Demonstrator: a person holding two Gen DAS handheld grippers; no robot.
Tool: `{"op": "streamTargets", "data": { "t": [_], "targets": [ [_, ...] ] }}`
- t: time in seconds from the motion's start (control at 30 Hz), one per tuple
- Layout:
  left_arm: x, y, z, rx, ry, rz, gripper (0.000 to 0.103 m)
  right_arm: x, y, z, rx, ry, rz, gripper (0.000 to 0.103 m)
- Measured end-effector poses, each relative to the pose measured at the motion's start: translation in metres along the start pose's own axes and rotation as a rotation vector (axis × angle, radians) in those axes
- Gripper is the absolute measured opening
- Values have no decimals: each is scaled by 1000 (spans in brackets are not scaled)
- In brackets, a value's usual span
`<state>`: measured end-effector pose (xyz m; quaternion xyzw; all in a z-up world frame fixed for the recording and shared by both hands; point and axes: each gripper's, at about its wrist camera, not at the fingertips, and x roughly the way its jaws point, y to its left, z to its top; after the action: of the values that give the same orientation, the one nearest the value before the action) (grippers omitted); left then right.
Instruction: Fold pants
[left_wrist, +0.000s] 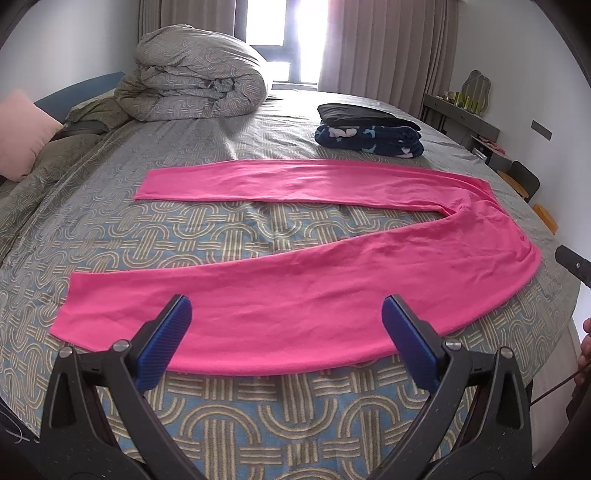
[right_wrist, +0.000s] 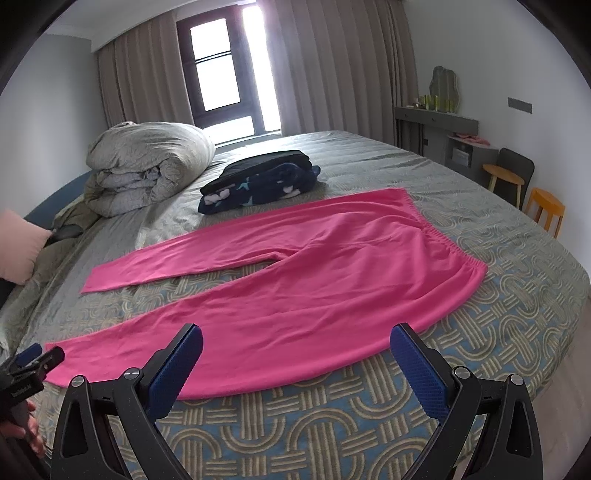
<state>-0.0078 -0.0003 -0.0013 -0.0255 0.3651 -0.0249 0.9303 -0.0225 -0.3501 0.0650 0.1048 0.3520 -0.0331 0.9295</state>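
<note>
Bright pink pants (left_wrist: 295, 280) lie flat on the patterned bed cover, legs spread apart in a V toward the left and the waistband (right_wrist: 443, 236) at the right. My left gripper (left_wrist: 286, 312) hovers open over the near leg, its blue pads wide apart and holding nothing. My right gripper (right_wrist: 295, 343) is also open, above the near edge of the near leg close to the hip. In the right wrist view the left gripper (right_wrist: 33, 360) shows at the far left beside the near leg's cuff. A tip of the right gripper (left_wrist: 574, 264) appears at the right edge of the left wrist view.
A stack of folded dark clothes (left_wrist: 367, 131) sits beyond the pants. A rolled grey duvet (left_wrist: 195, 79) lies at the back left, a pink pillow (left_wrist: 22, 133) at the left. A dresser (right_wrist: 436, 127), chair and orange stool (right_wrist: 545, 210) stand right of the bed.
</note>
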Motion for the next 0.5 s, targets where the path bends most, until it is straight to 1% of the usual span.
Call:
{"op": "streamTargets", "data": {
  "t": [0.5],
  "targets": [
    [-1,-1,-1,-4,0,-3,102,3,2,-2,10,8,17,103]
  ]
}}
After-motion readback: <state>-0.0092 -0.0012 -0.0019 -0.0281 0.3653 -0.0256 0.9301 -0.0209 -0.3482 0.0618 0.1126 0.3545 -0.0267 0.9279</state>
